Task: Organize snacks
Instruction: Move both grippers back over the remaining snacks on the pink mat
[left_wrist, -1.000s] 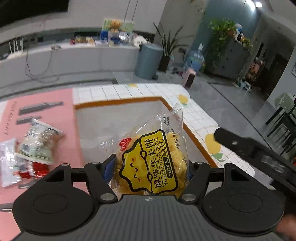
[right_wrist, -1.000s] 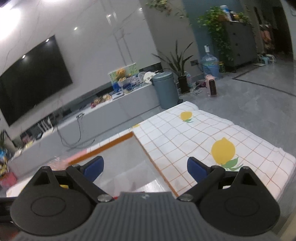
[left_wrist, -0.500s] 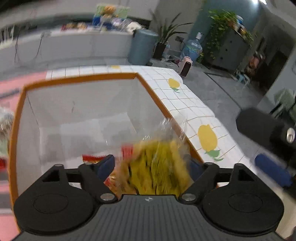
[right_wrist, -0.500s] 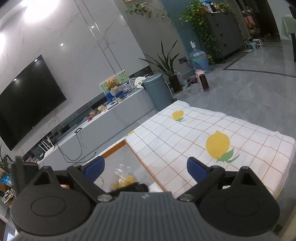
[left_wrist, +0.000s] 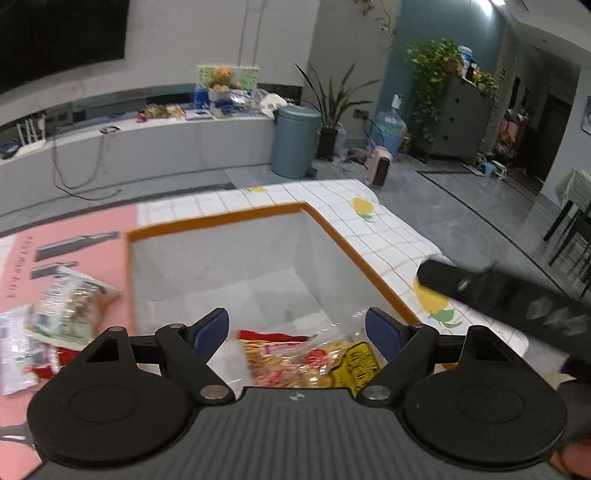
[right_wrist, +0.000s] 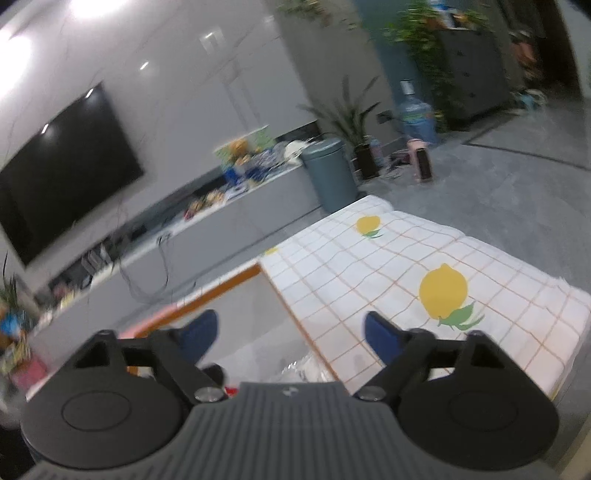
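Since one second ago the yellow waffle-biscuit packet (left_wrist: 347, 363) has left the left gripper (left_wrist: 297, 332), whose jaws are now wide apart and hold nothing; the packet lies inside the orange-rimmed bin (left_wrist: 369, 264), on a red snack bag (left_wrist: 273, 338). The right gripper (right_wrist: 291, 334) is also wide open and empty, near the bin edge. I think the two grippers could collide, because they are close together. Only the left view shows the loose packets (left_wrist: 70, 308) waiting on the pink mat (left_wrist: 85, 221); the right view shows mostly the lemon tablecloth (right_wrist: 388, 266).
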